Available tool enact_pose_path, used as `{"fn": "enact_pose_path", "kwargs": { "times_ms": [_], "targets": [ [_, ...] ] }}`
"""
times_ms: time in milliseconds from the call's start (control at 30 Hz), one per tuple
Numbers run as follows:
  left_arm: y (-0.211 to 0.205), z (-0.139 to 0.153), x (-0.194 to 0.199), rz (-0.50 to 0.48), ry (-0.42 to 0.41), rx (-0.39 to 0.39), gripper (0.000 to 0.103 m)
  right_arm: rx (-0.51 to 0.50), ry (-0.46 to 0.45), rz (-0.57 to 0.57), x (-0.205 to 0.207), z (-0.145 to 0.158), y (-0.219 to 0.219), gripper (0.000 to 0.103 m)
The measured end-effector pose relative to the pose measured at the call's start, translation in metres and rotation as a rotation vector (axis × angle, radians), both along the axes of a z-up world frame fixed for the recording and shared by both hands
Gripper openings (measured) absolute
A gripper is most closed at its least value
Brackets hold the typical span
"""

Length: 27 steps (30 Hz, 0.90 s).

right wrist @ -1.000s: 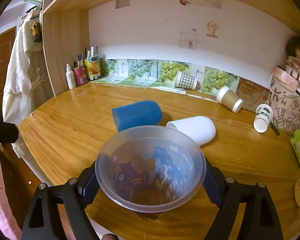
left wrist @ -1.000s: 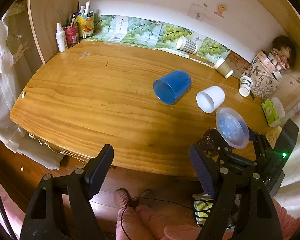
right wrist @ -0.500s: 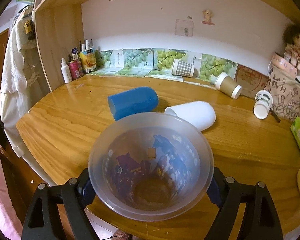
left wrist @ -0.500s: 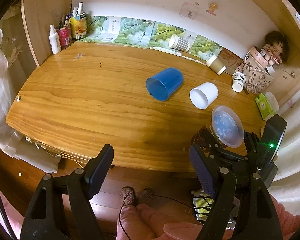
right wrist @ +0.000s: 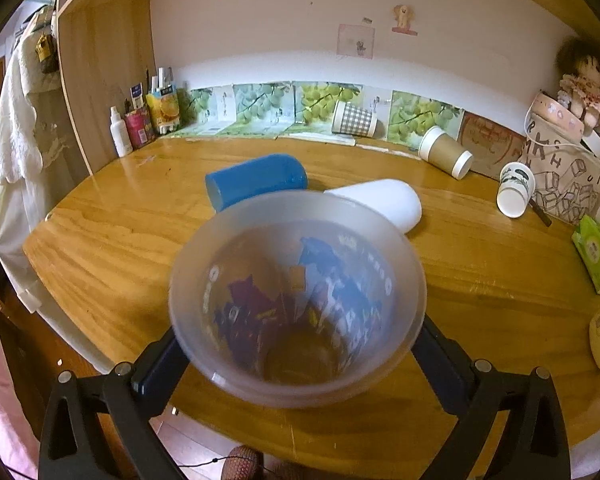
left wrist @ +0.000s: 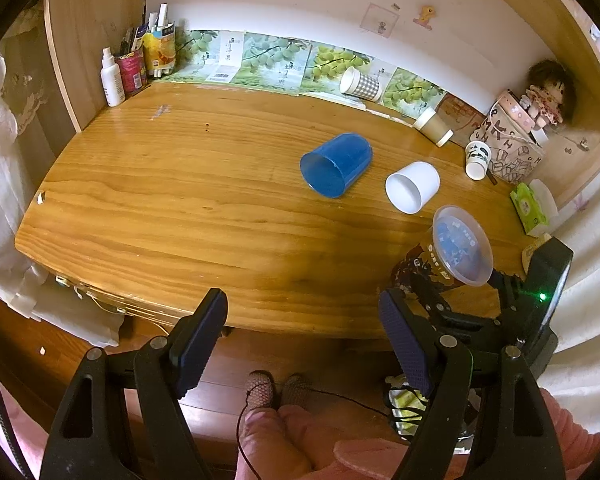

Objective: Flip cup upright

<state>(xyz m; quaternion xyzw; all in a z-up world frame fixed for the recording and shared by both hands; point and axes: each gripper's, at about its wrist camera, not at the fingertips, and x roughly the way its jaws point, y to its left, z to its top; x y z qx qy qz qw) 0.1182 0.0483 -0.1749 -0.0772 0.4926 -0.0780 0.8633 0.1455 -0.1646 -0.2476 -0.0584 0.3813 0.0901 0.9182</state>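
Note:
My right gripper point(right wrist: 298, 354) is shut on a clear plastic cup point(right wrist: 298, 300) with blue and dark red print, holding it tilted with its mouth toward the camera, just above the table's near edge. In the left wrist view the same cup point(left wrist: 458, 246) sits in the right gripper point(left wrist: 456, 292) at the table's front right. My left gripper point(left wrist: 302, 336) is open and empty, below the table's front edge. A blue cup point(left wrist: 336, 164) point(right wrist: 256, 180) and a white cup point(left wrist: 412, 186) point(right wrist: 380, 202) lie on their sides mid-table.
The wooden table point(left wrist: 172, 200) holds a checked paper cup point(left wrist: 360, 84), a brown paper cup point(left wrist: 432, 126) and a printed white cup point(left wrist: 476, 160), all on their sides near the back. Bottles point(left wrist: 112, 78) stand back left; a bag with a doll point(left wrist: 512, 148) and tissues point(left wrist: 532, 210) are at right.
The right gripper has lifted the clear cup and tipped its mouth further up. The left gripper's view has shifted slightly; it stays open.

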Motion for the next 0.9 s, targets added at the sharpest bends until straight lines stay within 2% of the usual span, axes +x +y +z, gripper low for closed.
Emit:
{"fn": "enact_pose_path", "kwargs": {
  "times_ms": [200, 333, 433, 600, 667, 733, 900],
  "targets": [
    [-0.003, 0.007, -0.008, 0.006, -0.074, 0.021, 0.081, 0.017, 0.060, -0.053, -0.027, 0.009, -0.016, 0.103],
    [-0.009, 0.011, -0.006, -0.015, -0.106, 0.018, 0.081, 0.024, 0.090, -0.095, -0.050, 0.027, -0.026, 0.103],
    [-0.017, 0.014, -0.005, -0.038, -0.099, 0.050, 0.081, 0.026, 0.113, -0.101, -0.063, 0.045, -0.028, 0.103],
    [-0.029, 0.040, -0.015, -0.054, -0.162, 0.085, 0.081, 0.018, 0.094, -0.108, -0.080, 0.092, -0.022, 0.103],
    [-0.032, 0.053, -0.019, -0.061, -0.185, 0.063, 0.081, 0.030, 0.085, -0.105, -0.081, 0.110, -0.020, 0.103],
    [-0.035, 0.065, -0.024, -0.062, -0.211, 0.063, 0.081, 0.052, 0.056, -0.105, -0.084, 0.129, -0.019, 0.103],
    [-0.039, 0.098, -0.035, -0.042, -0.323, 0.130, 0.083, 0.145, -0.012, -0.143, -0.090, 0.170, -0.021, 0.103]
  ]
}}
